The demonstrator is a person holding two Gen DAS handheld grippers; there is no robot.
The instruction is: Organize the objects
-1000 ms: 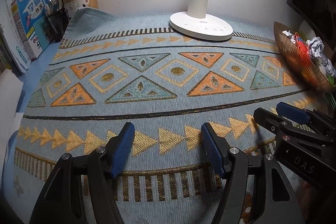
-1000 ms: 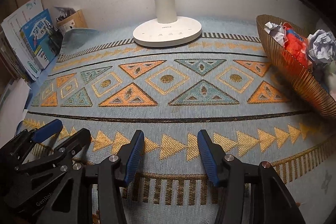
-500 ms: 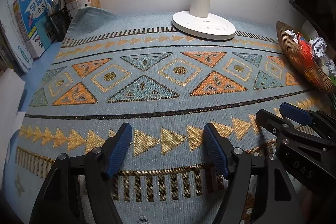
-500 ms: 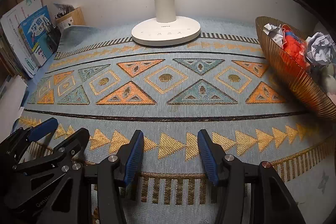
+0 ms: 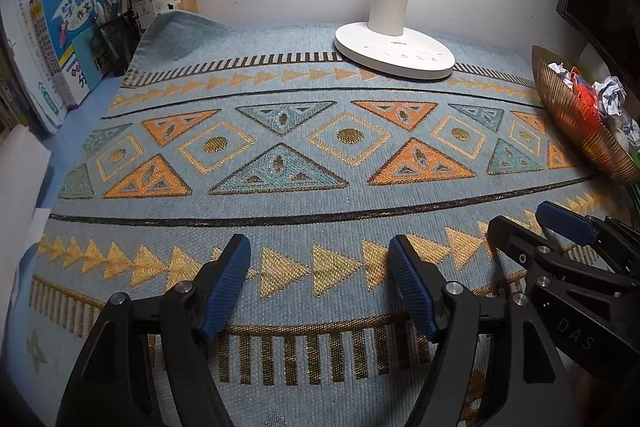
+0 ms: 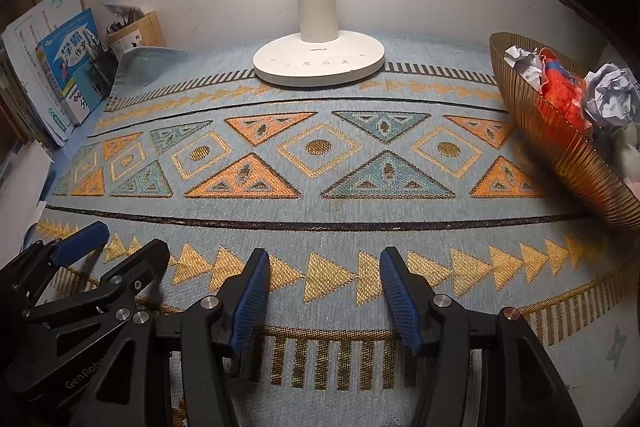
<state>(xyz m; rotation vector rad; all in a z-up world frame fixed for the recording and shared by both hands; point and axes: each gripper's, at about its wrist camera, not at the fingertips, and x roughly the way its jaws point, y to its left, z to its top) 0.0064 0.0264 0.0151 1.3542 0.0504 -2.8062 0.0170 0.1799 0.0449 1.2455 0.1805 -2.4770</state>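
Claws left (image 5: 320, 283) and right (image 6: 320, 291) both stood wide apart and empty, with the golden basket (image 6: 560, 147) of crumpled papers (image 6: 610, 95) well away at right.

Two low wrist views, side by side, facing the lamp (image 5: 394, 55), sharing the patterned cloth (image 6: 320, 219)

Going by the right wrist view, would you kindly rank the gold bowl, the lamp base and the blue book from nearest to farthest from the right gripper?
Measured from the right gripper, open above the mat:
1. Gold bowl, to the right, holding crumpled paper.
2. Lamp base, straight ahead near the wall.
3. Blue book, far left, standing against the wall.
The lamp base and the book are close to call.
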